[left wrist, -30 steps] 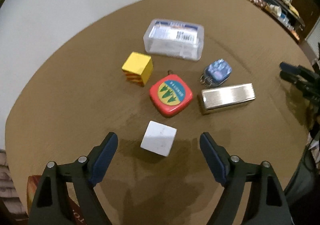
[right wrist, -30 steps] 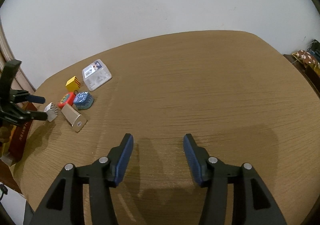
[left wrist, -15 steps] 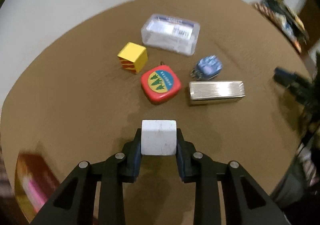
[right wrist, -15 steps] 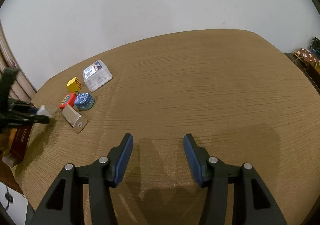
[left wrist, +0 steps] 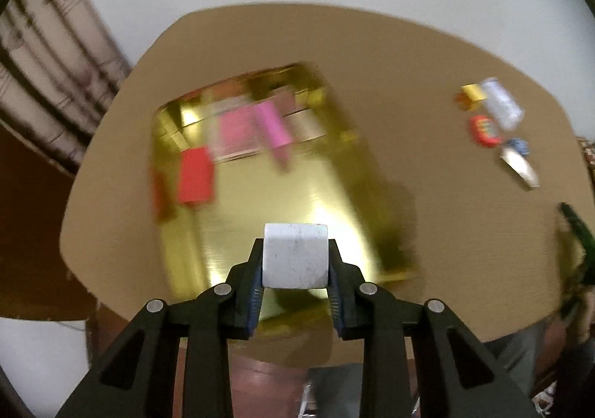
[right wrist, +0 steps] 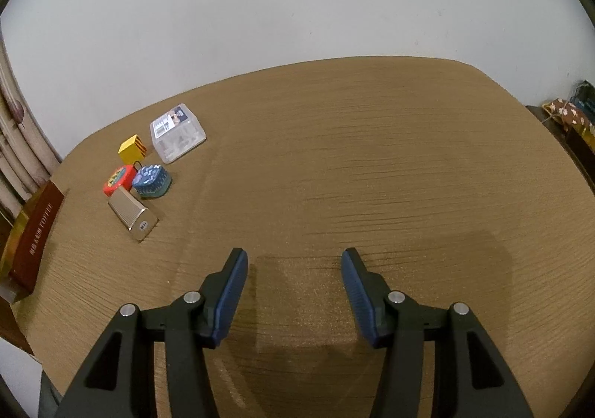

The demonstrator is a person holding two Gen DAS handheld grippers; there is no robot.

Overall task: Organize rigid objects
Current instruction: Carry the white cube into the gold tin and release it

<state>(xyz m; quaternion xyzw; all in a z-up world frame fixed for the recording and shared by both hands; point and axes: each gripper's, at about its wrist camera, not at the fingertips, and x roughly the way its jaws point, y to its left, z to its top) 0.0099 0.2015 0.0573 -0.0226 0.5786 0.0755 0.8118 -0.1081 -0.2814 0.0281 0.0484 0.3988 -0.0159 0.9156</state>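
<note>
Left tool [left wrist: 295,282] clamped on white cube [left wrist: 295,256], lower centre of frame, above gold box [left wrist: 334,195]. Looks light, rigid, smooth; flat opposite faces taken, pads centred. Right tool [right wrist: 293,291] open, empty, over bare surface [right wrist: 372,157].

Looks like a home room, prob. a living/dining area: a rounded wooden desk [right wrist: 372,165] against a plain white wall [right wrist: 297,1], w/ a patterned curtain [right wrist: 15,142] at the left edge. Far right of frame there's a cluttered side shelf [right wrist: 572,116] w/ floral fabric & misc. household stuff.
</note>
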